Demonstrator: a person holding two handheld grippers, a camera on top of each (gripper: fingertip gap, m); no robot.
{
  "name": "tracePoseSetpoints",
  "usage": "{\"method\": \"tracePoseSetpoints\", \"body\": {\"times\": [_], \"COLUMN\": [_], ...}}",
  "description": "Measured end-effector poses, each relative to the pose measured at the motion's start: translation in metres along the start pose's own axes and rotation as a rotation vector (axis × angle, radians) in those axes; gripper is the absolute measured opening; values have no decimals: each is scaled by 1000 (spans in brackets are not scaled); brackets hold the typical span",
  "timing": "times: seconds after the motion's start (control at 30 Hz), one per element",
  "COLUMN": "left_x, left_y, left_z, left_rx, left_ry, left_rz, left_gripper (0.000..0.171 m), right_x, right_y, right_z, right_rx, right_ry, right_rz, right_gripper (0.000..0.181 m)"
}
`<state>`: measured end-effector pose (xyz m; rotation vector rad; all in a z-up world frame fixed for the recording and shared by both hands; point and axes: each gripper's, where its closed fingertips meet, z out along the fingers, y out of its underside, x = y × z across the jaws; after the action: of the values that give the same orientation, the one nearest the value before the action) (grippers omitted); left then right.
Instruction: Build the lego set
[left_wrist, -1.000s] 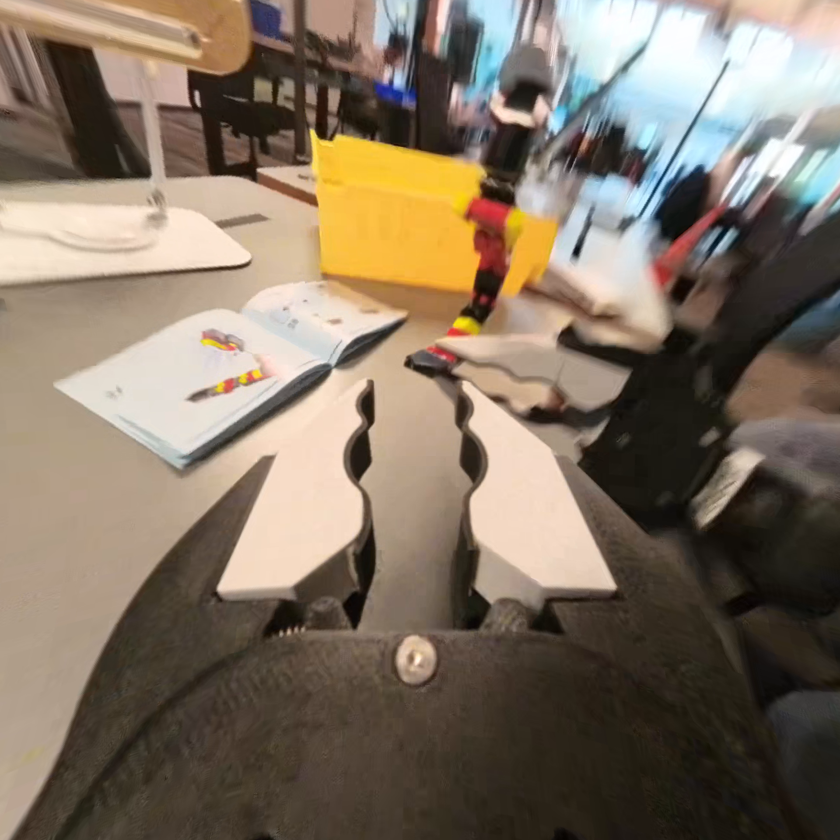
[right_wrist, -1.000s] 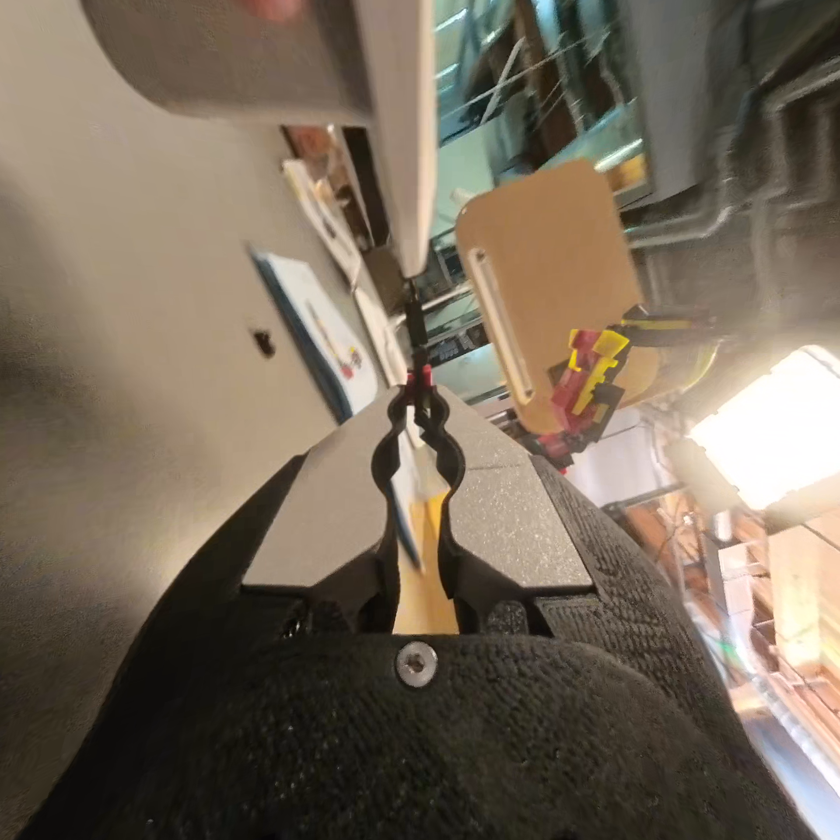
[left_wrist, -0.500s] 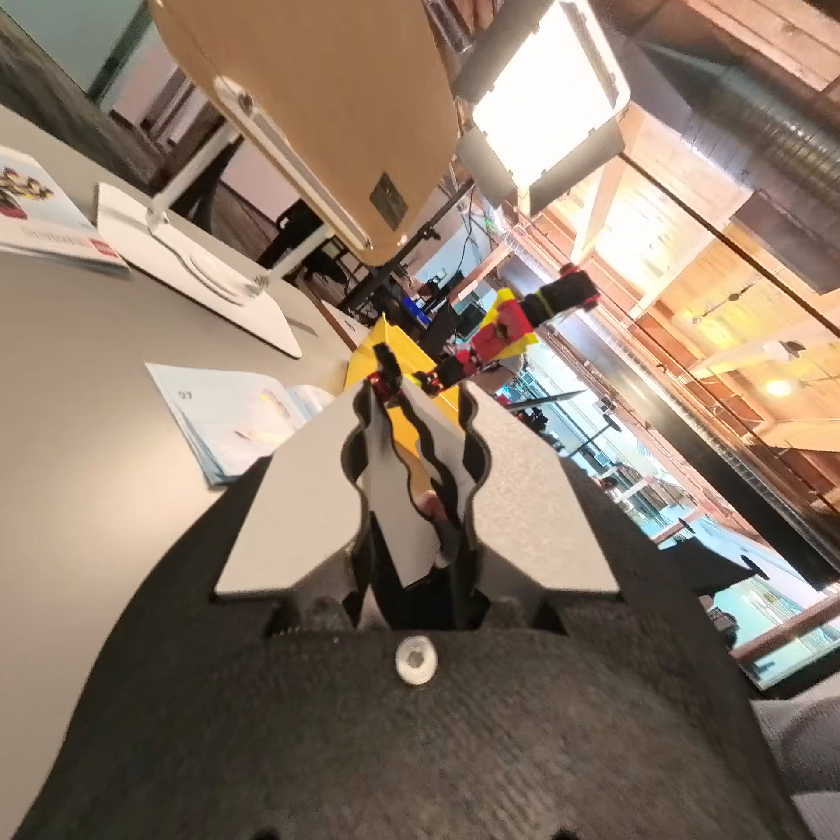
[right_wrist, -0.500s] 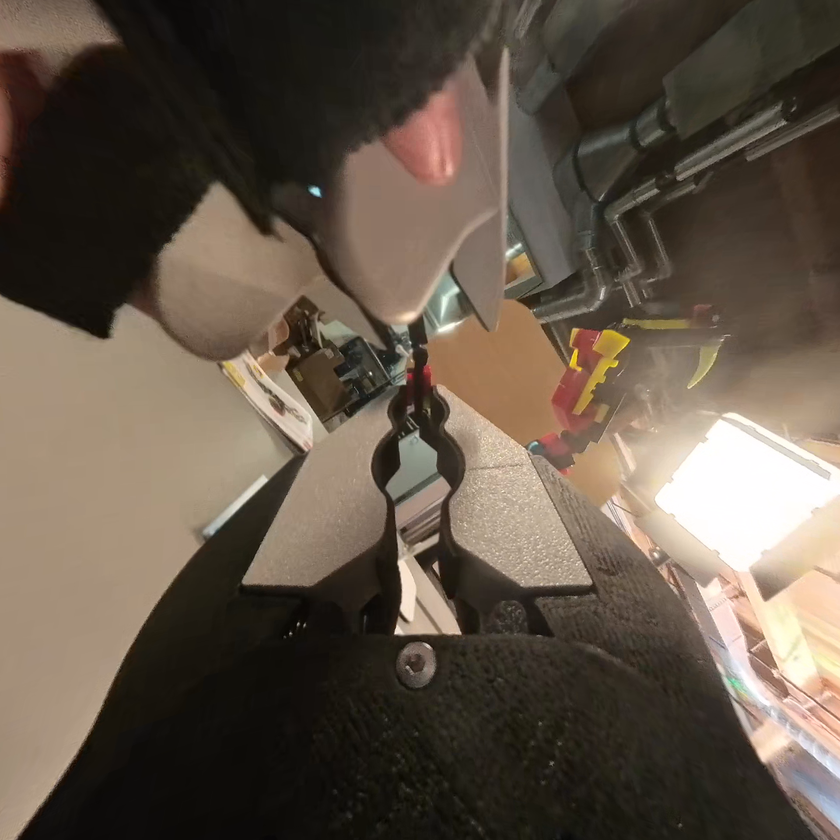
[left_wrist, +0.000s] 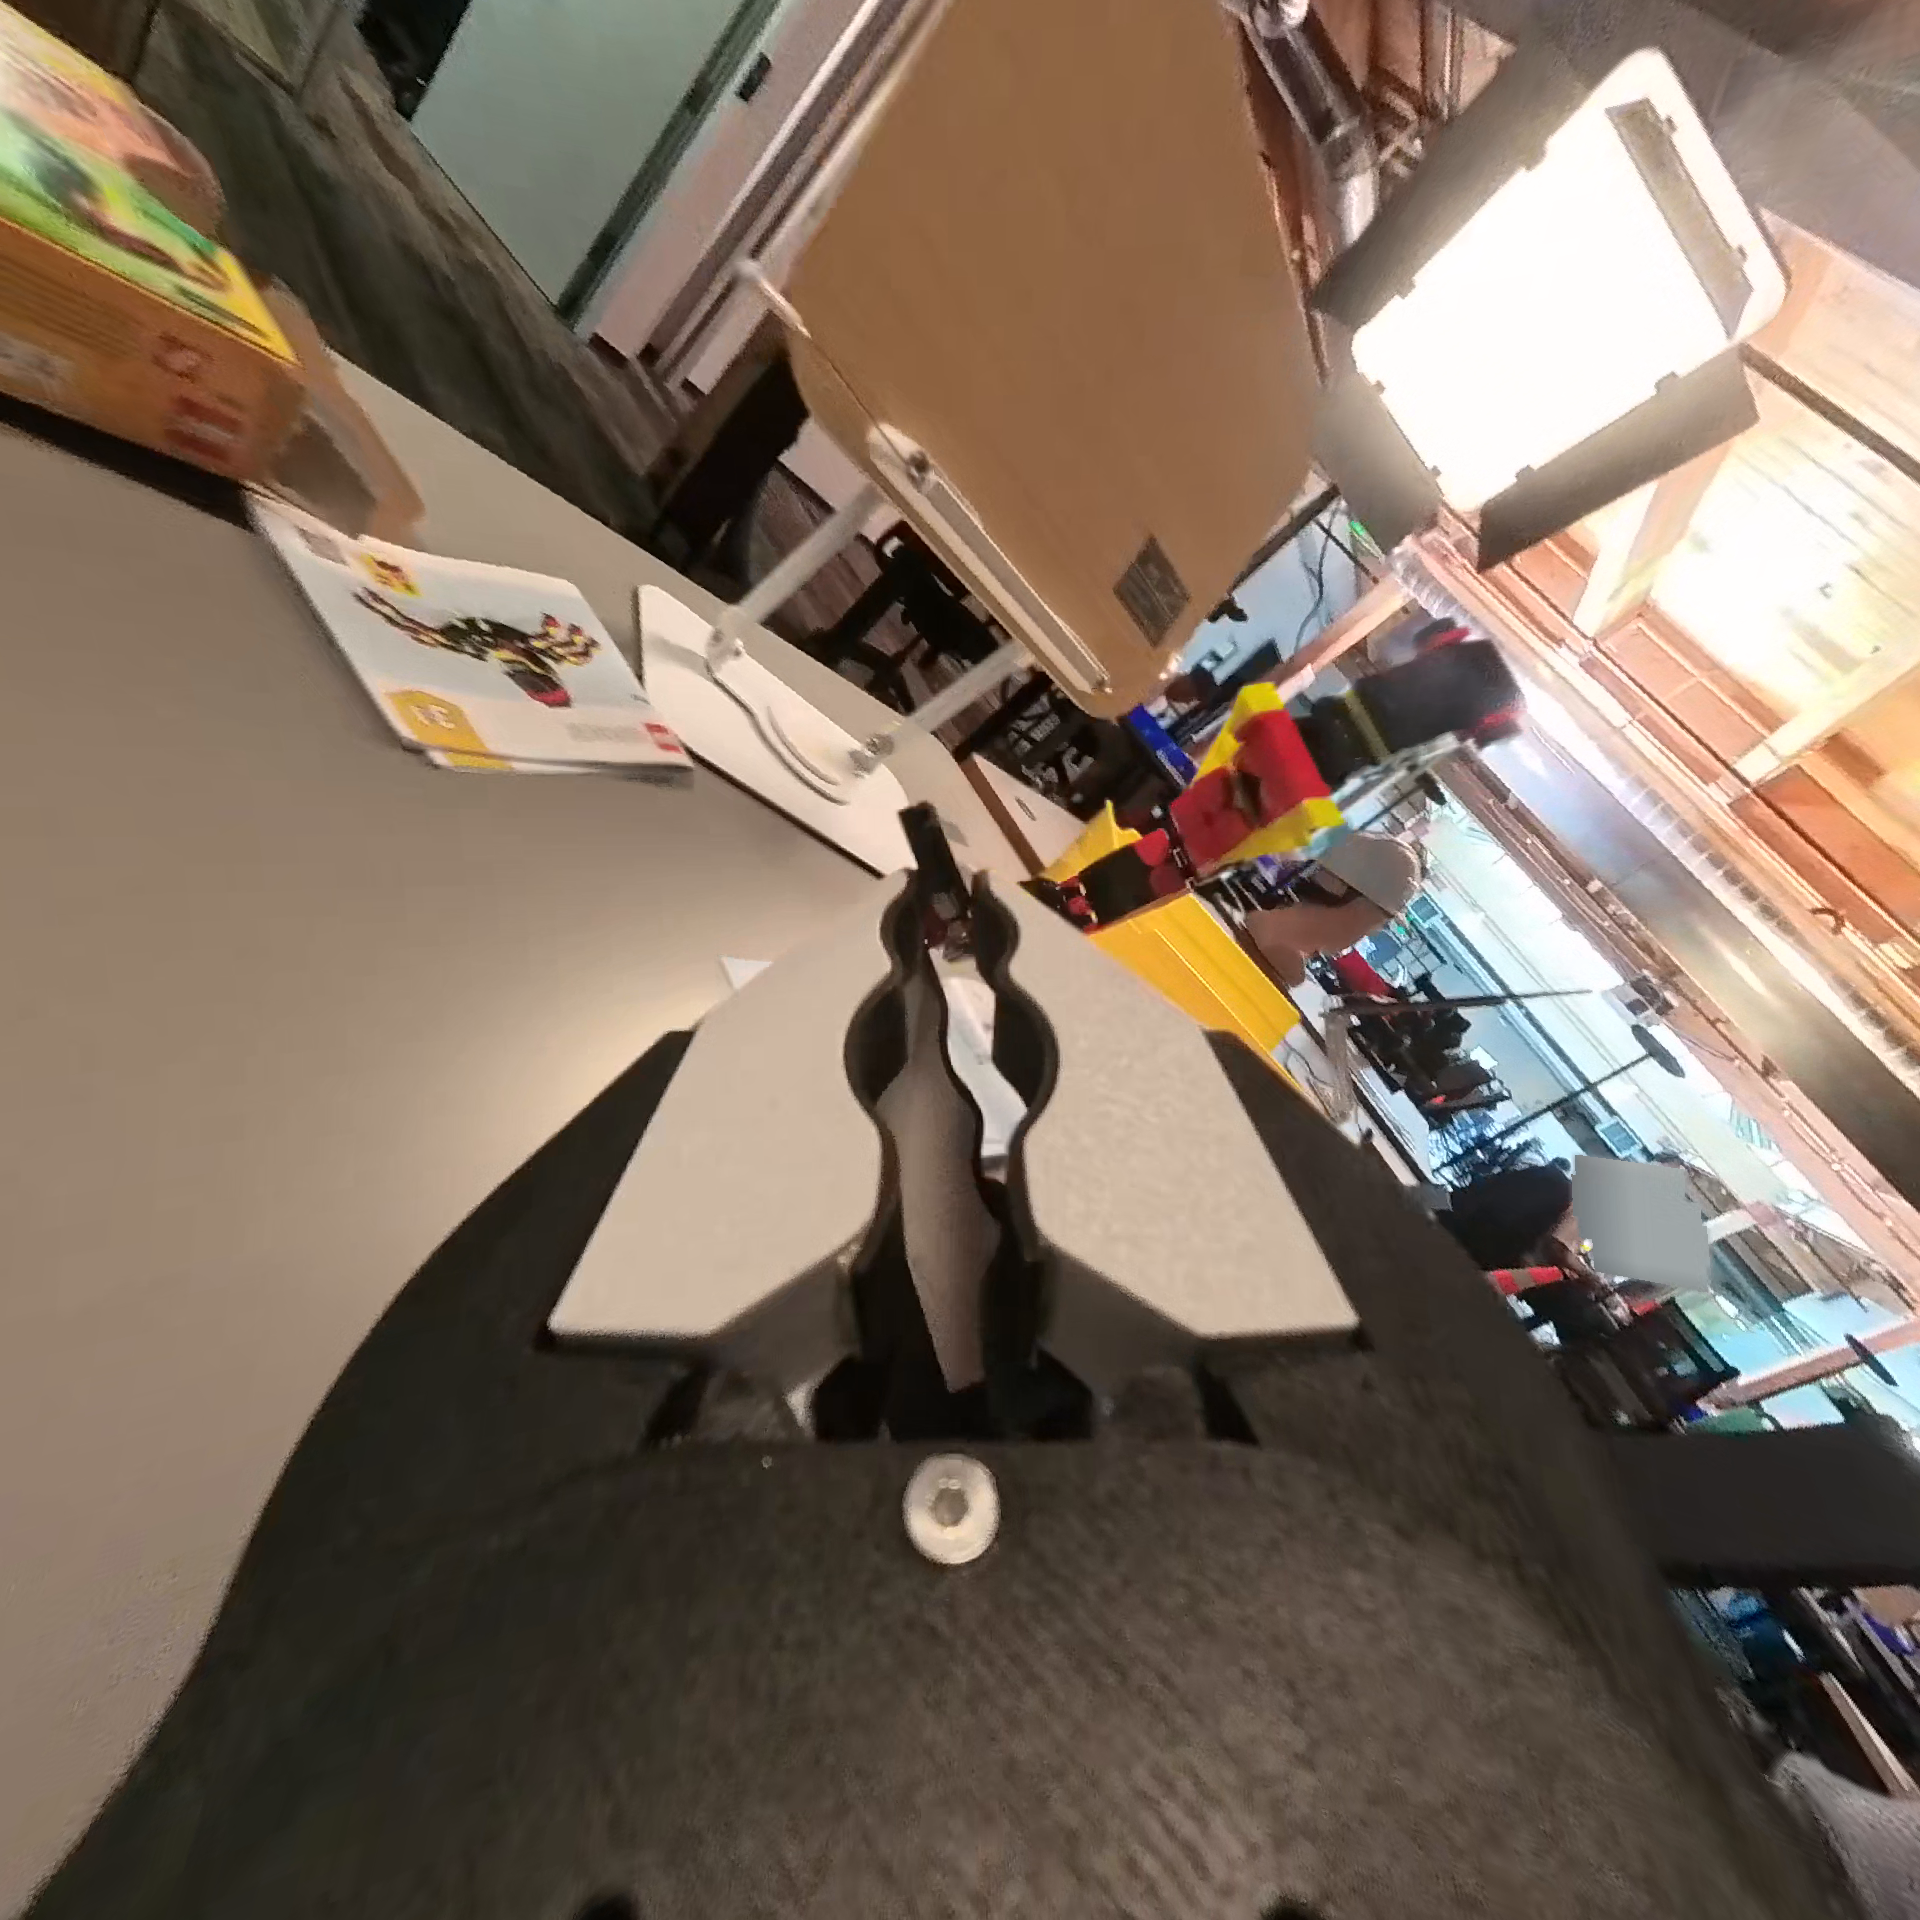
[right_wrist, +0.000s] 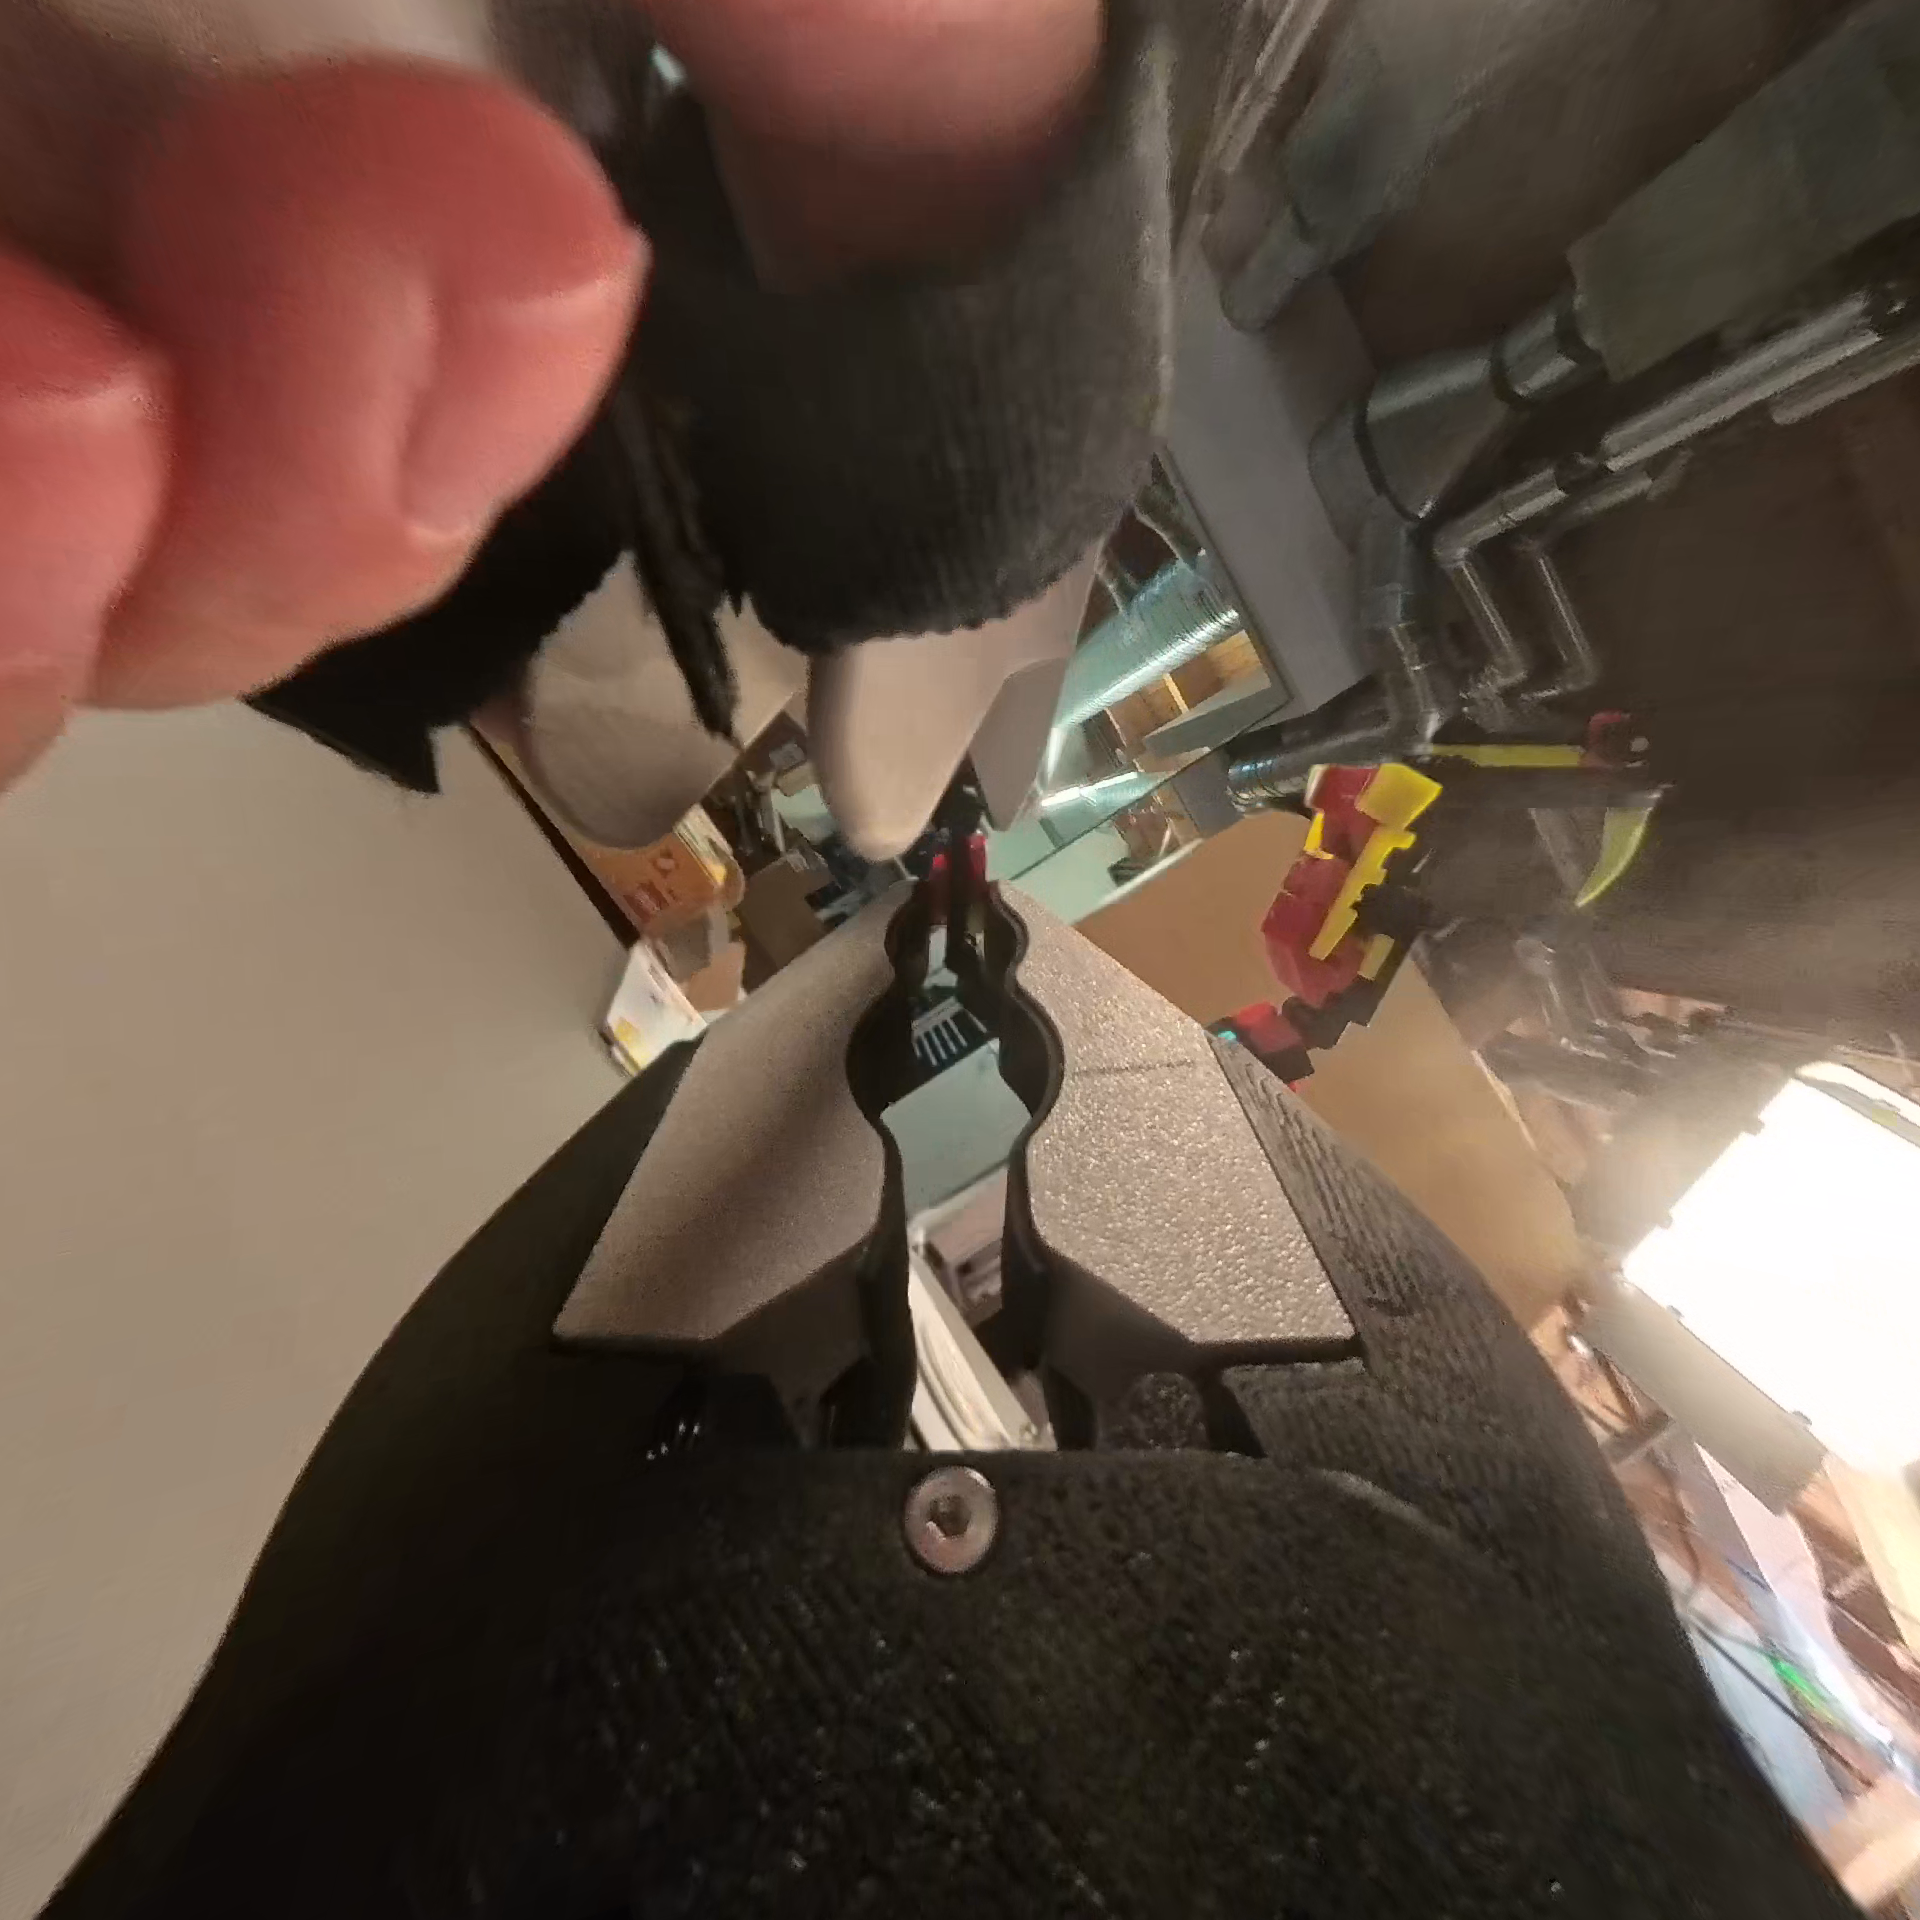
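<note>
Left gripper (left_wrist: 943, 891): I see my jaws drawn close at the tips, pinching a small black-and-red lego piece (left_wrist: 935, 868); the right gripper's pale finger shows through the gap between them.
Right gripper (right_wrist: 954, 902): my jaws are nipped onto the same small piece (right_wrist: 958, 862) (red shows just past the tips), and the left gripper's pale fingertips (right_wrist: 883, 758) meet it from above.
Lego model (left_wrist: 1252, 784): the red, yellow and black build sits raised off the bench, beyond and right of the left tips; what carries it I cannot tell.
Hand (right_wrist: 312, 343): gloved, fingertips bare, filling the top of the right wrist view.
Bench (left_wrist: 260, 1039): grey; a closed instruction booklet (left_wrist: 478, 665) lies toward the far edge, a set box (left_wrist: 125, 301) at the far left corner, a yellow box (left_wrist: 1195, 956) behind the left tips.
Lamp panel (left_wrist: 1049, 312): tan, standing over the bench's far edge.
</note>
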<state>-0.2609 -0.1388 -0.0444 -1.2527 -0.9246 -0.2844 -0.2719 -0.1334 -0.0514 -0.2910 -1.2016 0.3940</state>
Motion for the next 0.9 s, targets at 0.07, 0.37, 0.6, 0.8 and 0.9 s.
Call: {"method": "tracePoseSetpoints", "body": {"times": [0.07, 0.37, 0.6, 0.8, 0.9], "left_x": [-12, -56, -63, -58, -58], "left_y": [-8, -52, -46, -38, -35], "left_z": [-3, -14, -6, -5, -4], "left_rx": [10, -1, -67, -88, -94], "left_ry": [-36, -157, -177, -170, -169], "left_rz": [4, 32, 55, 75, 77], "left_gripper": [6, 5, 5, 5, 5], "right_x": [-11, -59, -79, -83, -82], "right_y": [-5, -18, -14, -7, -5], "right_z": [10, 3, -3, -4, -4], "right_rx": [6, 33, 5, -26, -37], "right_ry": [-34, -276, -379, -409, -419], "right_rz": [6, 26, 6, 27, 59], "right_gripper": [8, 33, 32, 31, 31]}}
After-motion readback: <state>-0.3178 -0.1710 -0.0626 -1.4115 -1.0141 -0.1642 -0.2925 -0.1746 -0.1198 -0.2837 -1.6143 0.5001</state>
